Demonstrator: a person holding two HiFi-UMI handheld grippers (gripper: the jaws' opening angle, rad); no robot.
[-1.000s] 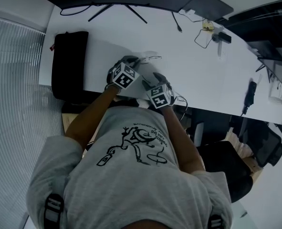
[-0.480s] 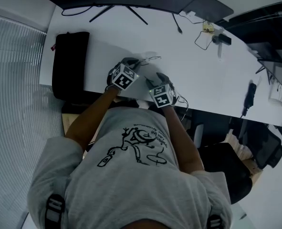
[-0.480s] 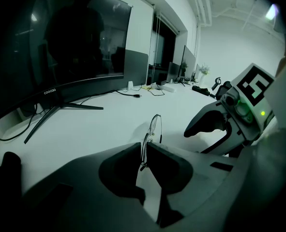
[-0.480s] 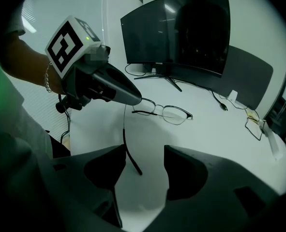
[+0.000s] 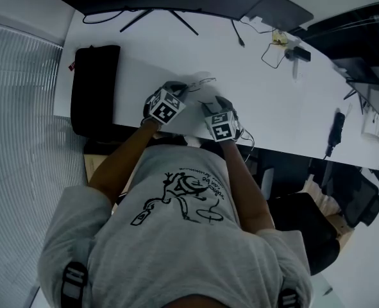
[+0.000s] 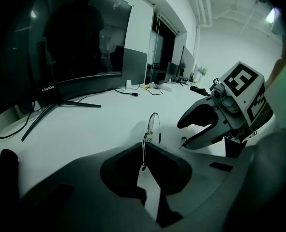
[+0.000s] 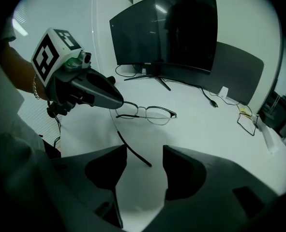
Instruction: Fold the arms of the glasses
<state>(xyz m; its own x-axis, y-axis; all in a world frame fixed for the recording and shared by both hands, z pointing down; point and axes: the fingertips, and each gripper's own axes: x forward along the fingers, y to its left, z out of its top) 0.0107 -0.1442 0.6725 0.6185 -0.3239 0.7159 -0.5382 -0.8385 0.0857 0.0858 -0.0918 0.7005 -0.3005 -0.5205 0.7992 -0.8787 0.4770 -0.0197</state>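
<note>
We log the glasses [image 7: 150,114] mid-frame over the table [image 7: 205,124], rim seemingly pinched in the left gripper's [image 6: 143,146] just-tightened jaws, the unfolded arm [image 7: 133,150] slanting lower right into the gap of the right gripper's [image 7: 145,151] wide, just-narrowing jaws, untouched by them.

A wide white surface [image 5: 144,50] carries a curved black monitor [image 7: 167,28] on a splayed black stand [image 7: 155,79] at its far edge. A black rectangular soft case [image 5: 94,85] lies at its left end. Thin black cables [image 5: 237,31] trail further right.
</note>
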